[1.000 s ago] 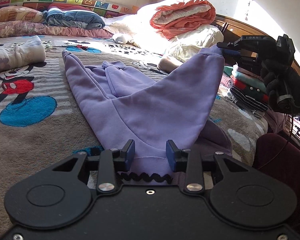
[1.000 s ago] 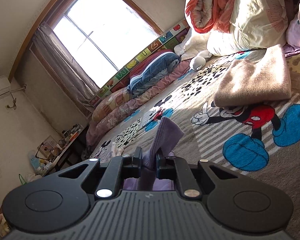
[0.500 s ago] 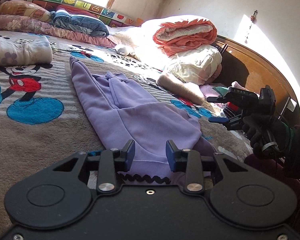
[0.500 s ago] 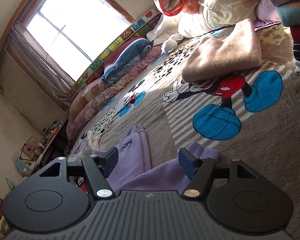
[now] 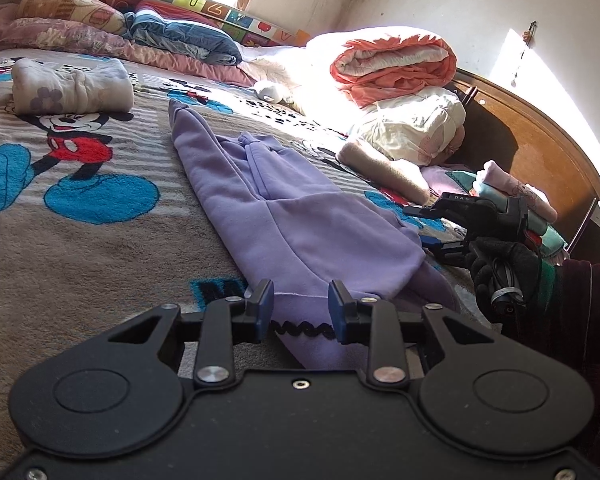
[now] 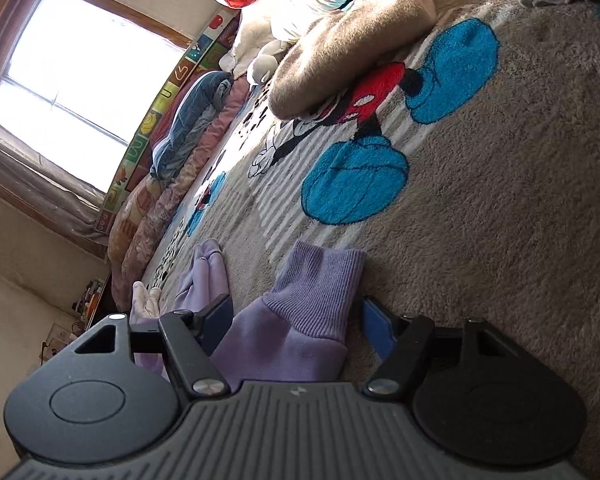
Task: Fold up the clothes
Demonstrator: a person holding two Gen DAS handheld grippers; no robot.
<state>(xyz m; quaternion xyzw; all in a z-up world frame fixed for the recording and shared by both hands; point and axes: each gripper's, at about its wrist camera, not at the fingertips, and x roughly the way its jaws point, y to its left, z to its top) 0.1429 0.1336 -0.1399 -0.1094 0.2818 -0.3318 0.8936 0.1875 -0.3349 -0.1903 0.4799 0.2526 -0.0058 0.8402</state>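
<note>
One lilac sweatshirt (image 5: 300, 220) lies along the bed's cartoon-mouse blanket (image 5: 80, 248), already narrowed into a long strip with a sleeve laid over its body and its far tip pointing toward the pillows. Our left claw (image 5: 301, 306) sits at the near hem, jaws parted on either side of the fabric edge without pinching it, so we read it as released. Our right claw (image 6: 296, 322) is also spread wide; the ribbed cuff (image 6: 320, 284) rests flat on the blanket between its fingers, touched by neither as far as we can tell. In the left view that same tool hangs just beside the garment's right edge.

We judge that the sleeve fold is laid down and both claws are free, so the lengthwise fold comes next. That would call for closing each claw on a near corner of the hem, lifting both together and carrying them toward the far end, keeping the layers aligned so the tucked sleeve does not slide out.

Around it sit a folded white bundle (image 5: 72, 88), a beige folded blanket (image 5: 384, 168) and an orange quilt roll (image 5: 392, 64).
</note>
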